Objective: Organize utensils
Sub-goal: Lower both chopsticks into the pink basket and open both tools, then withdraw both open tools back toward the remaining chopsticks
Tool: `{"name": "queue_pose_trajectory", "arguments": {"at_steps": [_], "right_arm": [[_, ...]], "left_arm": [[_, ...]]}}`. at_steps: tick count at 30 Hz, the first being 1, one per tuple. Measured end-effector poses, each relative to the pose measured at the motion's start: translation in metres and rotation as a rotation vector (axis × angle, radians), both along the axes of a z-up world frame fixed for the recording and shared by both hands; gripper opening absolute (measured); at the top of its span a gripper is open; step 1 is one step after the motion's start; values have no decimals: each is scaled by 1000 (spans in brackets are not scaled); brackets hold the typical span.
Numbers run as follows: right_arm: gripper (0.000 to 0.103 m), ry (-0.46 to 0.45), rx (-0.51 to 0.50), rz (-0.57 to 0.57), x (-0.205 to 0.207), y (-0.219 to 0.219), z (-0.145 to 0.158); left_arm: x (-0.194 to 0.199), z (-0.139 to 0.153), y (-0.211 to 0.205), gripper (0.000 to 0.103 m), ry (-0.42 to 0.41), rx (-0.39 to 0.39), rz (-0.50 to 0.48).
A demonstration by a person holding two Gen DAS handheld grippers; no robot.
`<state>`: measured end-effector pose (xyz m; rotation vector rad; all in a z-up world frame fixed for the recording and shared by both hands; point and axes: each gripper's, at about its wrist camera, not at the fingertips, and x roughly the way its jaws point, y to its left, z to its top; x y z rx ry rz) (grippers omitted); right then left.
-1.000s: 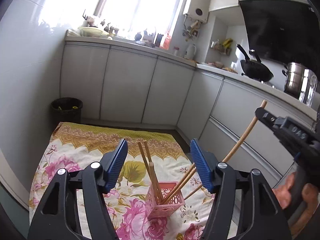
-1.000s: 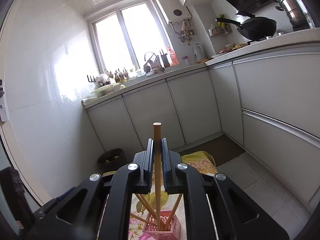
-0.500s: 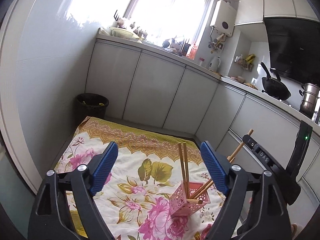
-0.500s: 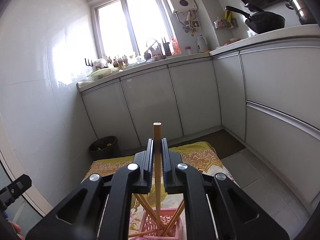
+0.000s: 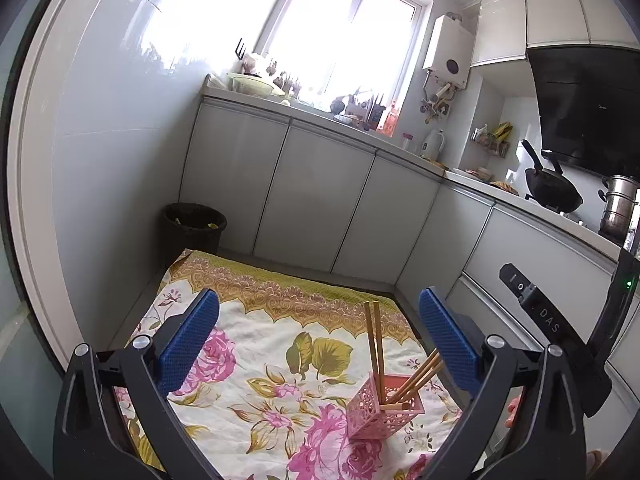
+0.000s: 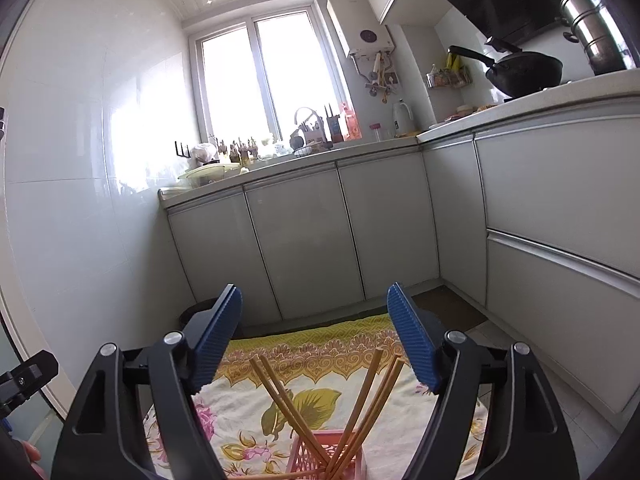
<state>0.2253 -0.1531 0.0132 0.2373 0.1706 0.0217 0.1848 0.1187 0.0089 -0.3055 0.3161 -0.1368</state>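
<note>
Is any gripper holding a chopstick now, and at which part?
Nothing is held. Both the left gripper and right gripper are opening with nothing between them; the chopsticks stand in the pink holder.

We see a floral cloth spread on the kitchen floor, bearing a pink utensil basket of chopsticks.

I am looking into a home kitchen, small and lived-in. A white counter runs in an L along two walls over plain grey-white cabinet doors. A black wok and a steel stockpot sit by the range hood. A wall-mounted water heater hangs beside the bright window, whose sill is crowded with bottles and a kettle. The walls are glossy white tile. A black waste bin stands in the corner, and a floral cloth covers the surface nearest me.
</note>
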Motion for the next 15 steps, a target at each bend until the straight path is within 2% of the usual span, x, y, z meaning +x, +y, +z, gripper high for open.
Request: {"name": "queue_pose_trajectory", "arguments": {"at_steps": [6, 11, 15], "right_arm": [[96, -59, -5, -49, -27, -10, 21], [96, -58, -7, -93, -55, -23, 30], [96, -27, 34, -120, -84, -41, 27]], "left_arm": [[-9, 6, -3, 96, -11, 8, -19], [-18, 10, -6, 96, -16, 21, -38], [-25, 10, -16, 96, 4, 60, -83]]}}
